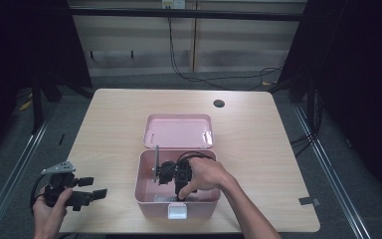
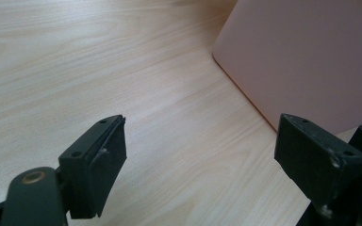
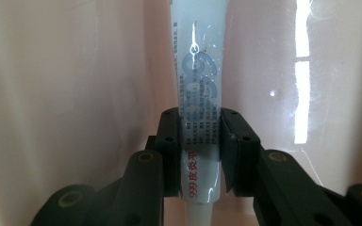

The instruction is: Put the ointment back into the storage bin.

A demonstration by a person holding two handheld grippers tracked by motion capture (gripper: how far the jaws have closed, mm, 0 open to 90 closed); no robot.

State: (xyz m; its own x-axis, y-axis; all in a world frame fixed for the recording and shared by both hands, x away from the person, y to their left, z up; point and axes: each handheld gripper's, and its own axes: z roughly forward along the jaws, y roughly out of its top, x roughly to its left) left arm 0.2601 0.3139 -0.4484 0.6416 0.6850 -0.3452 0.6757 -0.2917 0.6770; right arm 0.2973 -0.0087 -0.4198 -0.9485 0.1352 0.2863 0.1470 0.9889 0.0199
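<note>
Right gripper (image 1: pixel 179 191) lowered into the open pink storage box (image 1: pixel 144 191) near the front edge of the wooden table (image 1: pixel 258 149), hand wrapped over its body. In the right gripper view, jaws closed on a white ointment tube (image 3: pixel 199 94) printed with blue and red characters, clamped across its lower part, one pad on each side and both touching it. Tube lying lengthwise along the line of the jaws, inside the box, with pink inner walls close on either side; whether it rests on the box floor cannot be told. Box lid (image 1: pixel 179 130) swung back and lying flat on the table just behind the box, inner face up. White latch (image 1: pixel 177 211) on the front wall of the box, facing the table edge. Left gripper (image 1: pixel 92 188) held at the front left corner of the table, well apart from the box, pointing toward it. In the left gripper view, jaws wide apart with nothing between them, bare wood grain below, pink outer wall of the box ahead at upper right.
</note>
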